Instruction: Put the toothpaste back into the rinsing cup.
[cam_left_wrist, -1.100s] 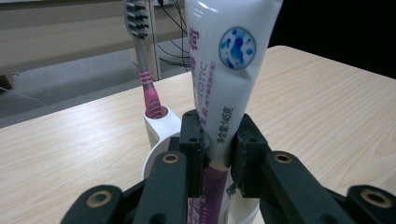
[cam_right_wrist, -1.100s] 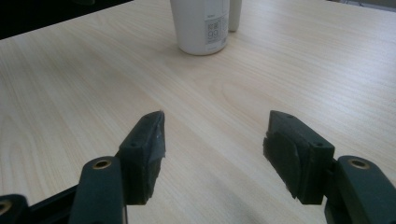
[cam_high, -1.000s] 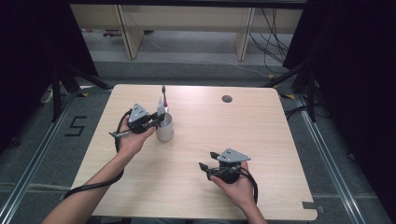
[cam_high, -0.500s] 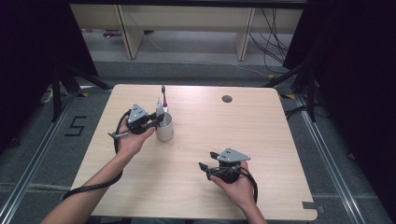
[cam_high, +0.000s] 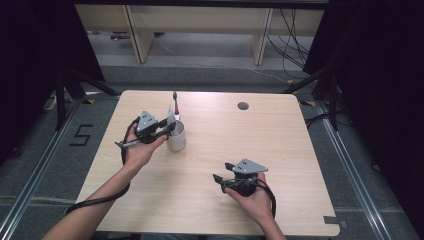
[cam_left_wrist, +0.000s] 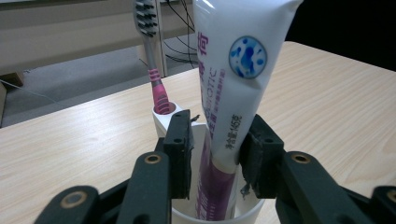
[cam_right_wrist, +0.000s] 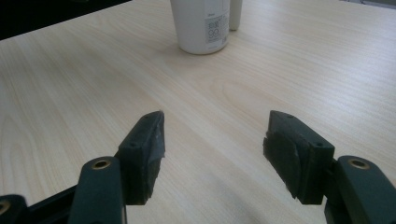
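Overhead, pale wooden table (cam_high: 300, 150) on grey floor (cam_high: 45, 150).

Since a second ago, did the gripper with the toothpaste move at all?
No. The left gripper sits in the same spot beside the white cup, its distance from the table's dark hole unchanged, with the toothpaste tube between its jaws.
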